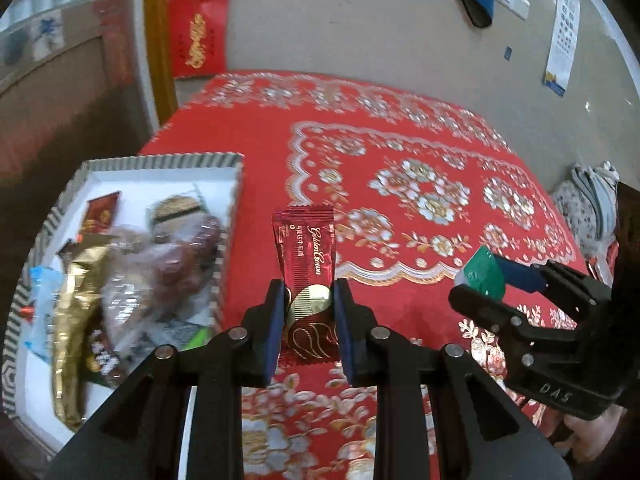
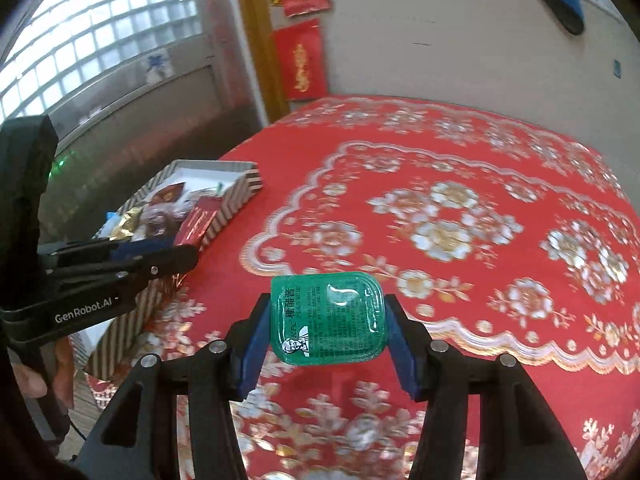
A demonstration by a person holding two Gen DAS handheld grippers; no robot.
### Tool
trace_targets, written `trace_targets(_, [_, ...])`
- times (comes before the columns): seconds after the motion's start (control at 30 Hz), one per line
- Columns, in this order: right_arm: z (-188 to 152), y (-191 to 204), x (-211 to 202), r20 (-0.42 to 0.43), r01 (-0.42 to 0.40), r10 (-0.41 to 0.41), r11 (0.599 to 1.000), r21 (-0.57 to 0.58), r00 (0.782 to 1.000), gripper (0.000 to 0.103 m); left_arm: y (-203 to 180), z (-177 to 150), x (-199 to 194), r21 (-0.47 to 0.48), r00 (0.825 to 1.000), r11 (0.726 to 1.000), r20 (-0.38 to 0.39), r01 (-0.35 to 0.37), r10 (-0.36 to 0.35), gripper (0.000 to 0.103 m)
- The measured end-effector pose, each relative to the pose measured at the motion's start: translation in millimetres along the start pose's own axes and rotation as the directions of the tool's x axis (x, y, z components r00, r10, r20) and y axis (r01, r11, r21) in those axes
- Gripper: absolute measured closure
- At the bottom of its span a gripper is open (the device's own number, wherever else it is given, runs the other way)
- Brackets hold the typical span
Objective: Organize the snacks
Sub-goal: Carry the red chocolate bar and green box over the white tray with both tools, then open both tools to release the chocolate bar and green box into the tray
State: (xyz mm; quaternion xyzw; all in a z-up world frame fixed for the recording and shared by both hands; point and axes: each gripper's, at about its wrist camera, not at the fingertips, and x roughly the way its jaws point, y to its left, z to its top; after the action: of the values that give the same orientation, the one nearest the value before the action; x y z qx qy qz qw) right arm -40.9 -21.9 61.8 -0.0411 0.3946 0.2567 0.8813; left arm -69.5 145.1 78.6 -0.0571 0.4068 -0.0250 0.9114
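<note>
Two snacks are mid-carry toward the striped cardboard box (image 1: 230,216), already half full of packets. Just right of it, the left gripper (image 1: 308,320) clamps a dark red foil candy wrapper (image 1: 306,264); further right, the right gripper (image 2: 326,332) grips a green plastic sauce tub (image 2: 328,320). Next up, I'd guess: hover over the box, then let go.

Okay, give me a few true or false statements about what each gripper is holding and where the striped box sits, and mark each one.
1. The left gripper is clamped on a red Golden Crown snack packet. True.
2. The right gripper is empty. False: it grips a green KFC sauce tub.
3. The striped box already holds several snacks. True.
4. The striped box sits to the right of both grippers. False: it is on their left.
5. The table has a plain blue cloth. False: the tablecloth is red with floral patterns.
</note>
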Motion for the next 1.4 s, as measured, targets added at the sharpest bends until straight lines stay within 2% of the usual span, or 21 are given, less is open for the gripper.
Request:
trace_targets(0.37, [25.6,65.4,13.1,-0.002,-0.089,0.090,0.990,-0.111,0.996,0.048,60.0,-9.4,-31.8,-0.088,0.995,0.993,0.048,-0.078,0.082,0.081])
trace_targets(0.6, [39.2,112.0,28.7,-0.025,-0.140,0.137,0.972,-0.190,0.990,0.048,109.9,-25.2,-44.9,-0.169,0.989,0.976,0.032,-0.137,0.145,0.081])
trace_targets(0.87, [52.2,161.0,55.6,-0.083,-0.193,0.176,0.942,-0.276,0.981,0.048,145.0,-42.7,-53.2,-0.218,0.979,0.956,0.014,-0.195,0.203,0.081])
trace_targets(1.1, [46.4,200.0,78.8,-0.149,-0.228,0.186,0.909,-0.349,0.971,0.048,163.2,-53.9,-46.6,-0.246,0.977,0.946,-0.017,-0.210,0.213,0.081])
trace_targets(1.4, [39.3,213.9,100.3,-0.199,-0.230,0.166,0.901,-0.367,0.966,0.047,168.5,-58.9,-41.0,-0.260,0.971,0.937,-0.016,-0.233,0.237,0.079])
